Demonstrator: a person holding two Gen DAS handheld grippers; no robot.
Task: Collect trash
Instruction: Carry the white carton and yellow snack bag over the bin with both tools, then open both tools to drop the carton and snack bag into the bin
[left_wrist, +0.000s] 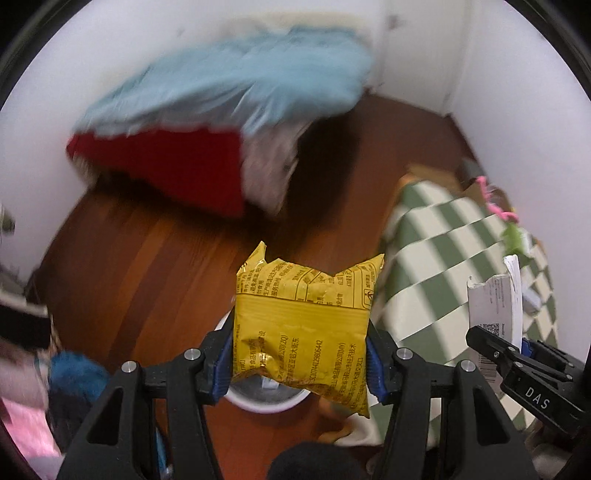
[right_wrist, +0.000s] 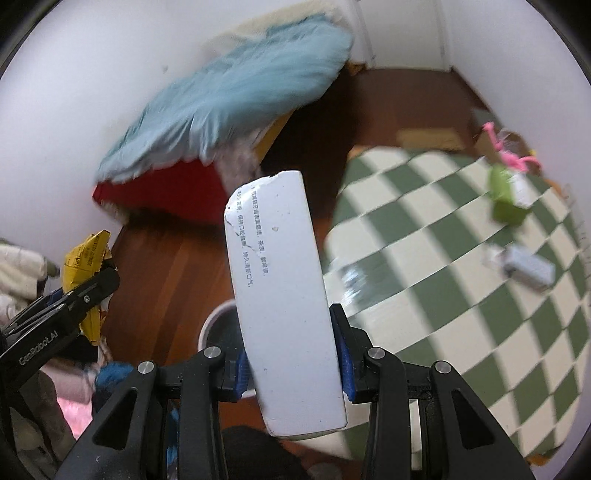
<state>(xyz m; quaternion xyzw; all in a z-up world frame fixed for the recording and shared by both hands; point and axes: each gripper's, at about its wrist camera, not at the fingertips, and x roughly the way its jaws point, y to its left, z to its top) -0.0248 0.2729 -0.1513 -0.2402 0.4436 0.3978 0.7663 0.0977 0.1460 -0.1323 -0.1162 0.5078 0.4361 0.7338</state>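
Glossy crinkled yellow wrapper; matt white cardboard box.

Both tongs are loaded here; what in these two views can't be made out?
- Bin: mostly hidden behind the white box in the right wrist view and the yellow wrapper in the left; contents unseen.
- Small grey item on the checkered mat: motion-blurred.
- Blue bedding: blurred.

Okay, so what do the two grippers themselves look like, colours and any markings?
Both are black angular frames with triangular cut-outs and silver round bolt heads. The left gripper and right gripper have blue ribbed finger pads. Side views show white lettering: "GenRobot.AI" on the left, "DAS" on the right.
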